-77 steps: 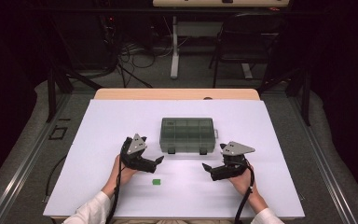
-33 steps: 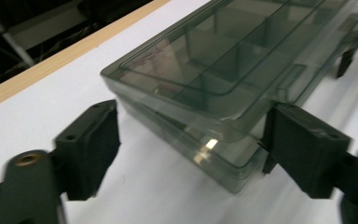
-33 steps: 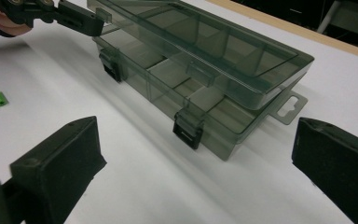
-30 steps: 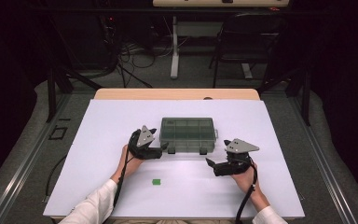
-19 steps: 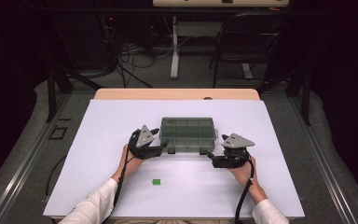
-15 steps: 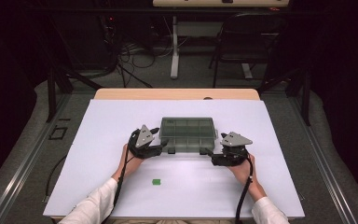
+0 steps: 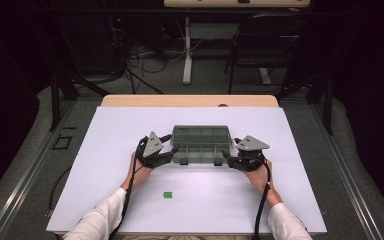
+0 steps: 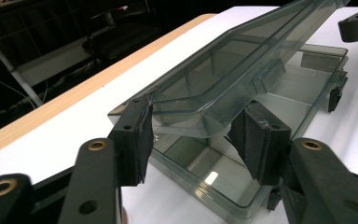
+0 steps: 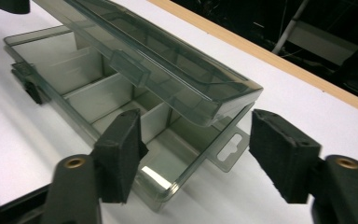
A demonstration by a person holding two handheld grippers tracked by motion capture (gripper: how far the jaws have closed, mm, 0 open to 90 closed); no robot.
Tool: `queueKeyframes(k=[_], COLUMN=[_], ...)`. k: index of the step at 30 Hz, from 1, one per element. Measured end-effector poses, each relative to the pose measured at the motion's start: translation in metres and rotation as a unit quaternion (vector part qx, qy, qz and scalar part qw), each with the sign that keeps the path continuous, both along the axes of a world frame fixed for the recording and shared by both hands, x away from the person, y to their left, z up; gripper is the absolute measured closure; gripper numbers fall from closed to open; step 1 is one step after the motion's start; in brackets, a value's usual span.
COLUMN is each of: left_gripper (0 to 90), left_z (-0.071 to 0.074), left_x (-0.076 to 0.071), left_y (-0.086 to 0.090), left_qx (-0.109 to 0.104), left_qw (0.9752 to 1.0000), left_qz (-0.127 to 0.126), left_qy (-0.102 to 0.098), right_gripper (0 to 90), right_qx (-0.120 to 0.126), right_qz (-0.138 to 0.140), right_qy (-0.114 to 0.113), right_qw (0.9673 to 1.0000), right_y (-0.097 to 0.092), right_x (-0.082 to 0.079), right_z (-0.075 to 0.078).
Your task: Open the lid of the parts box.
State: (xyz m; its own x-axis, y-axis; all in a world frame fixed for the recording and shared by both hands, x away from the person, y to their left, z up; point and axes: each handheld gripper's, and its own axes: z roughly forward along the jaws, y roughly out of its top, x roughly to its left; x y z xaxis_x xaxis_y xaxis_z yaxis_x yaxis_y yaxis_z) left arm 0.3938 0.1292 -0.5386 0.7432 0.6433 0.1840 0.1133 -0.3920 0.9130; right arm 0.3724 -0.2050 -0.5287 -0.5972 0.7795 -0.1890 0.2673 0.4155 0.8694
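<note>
**Two grippers at the ends of a smoky compartment box**

A small green block [image 7: 168, 195] lies alone on the white table [image 7: 105, 150], near the person's edge and well apart from everything else. Nothing stands between either gripper and the box. Beyond the far wooden edge [image 7: 190, 100] of the table the room is dark, with cables [image 7: 135, 60] on the floor and a desk leg [image 7: 186, 50]; little else there can be made out.

The compartment box [image 7: 200, 145] sits mid-table, a shallow tray of grey, see-through plastic with thin dividers inside and dark latches [image 8: 334, 95] on its front wall. Its lid [image 8: 242, 70] is lifted and tilted above the base. A hang tab [image 9: 228, 149] with a slot sticks out from one end.

The left gripper [image 7: 166, 156] is at the box's left end. In the left gripper view, its jaws have just been closing and now stand at a middling width, with the corner of the lid between the black, matte pads [image 8: 137, 140]. The left pad seems to touch the lid's edge; whether the right one presses I cannot tell.

The right gripper [image 7: 228, 159] is at the right end. Its jaws have also just been closing; in the right gripper view, they straddle the end of the box, the pads [image 9: 121, 154] apart from the plastic.

The compartments look empty, though the tinted lid hides part of them.
</note>
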Motion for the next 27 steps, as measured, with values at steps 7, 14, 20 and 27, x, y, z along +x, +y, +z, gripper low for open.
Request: queueKeyframes(k=[7,14,20,27], left_gripper=[53.8,55.9,57.4,59.9], left_z=[0.001,0.001,0.001,0.007], left_x=[0.001,0.003,0.004,0.009], left_y=[0.002,0.004,0.005,0.006], left_qx=[-0.001,-0.002,-0.004,-0.015], left_qw=[0.9999,0.9999,0.9999,0.9999], left_qz=[0.0,-0.005,-0.005,-0.004], left_qy=[-0.015,-0.015,-0.011,0.002], right_gripper=[46.1,53.3,57.7,61.0], right_qx=[-0.001,-0.005,-0.004,0.007], right_qz=[-0.009,-0.009,-0.011,-0.017], right_qy=[-0.021,-0.039,-0.043,-0.046], right_qw=[0.9997,0.9992,0.999,0.9988], right_y=[0.001,0.004,0.004,0.003], right_x=[0.002,0.002,0.005,0.007], right_z=[0.0,0.003,0.008,0.01])
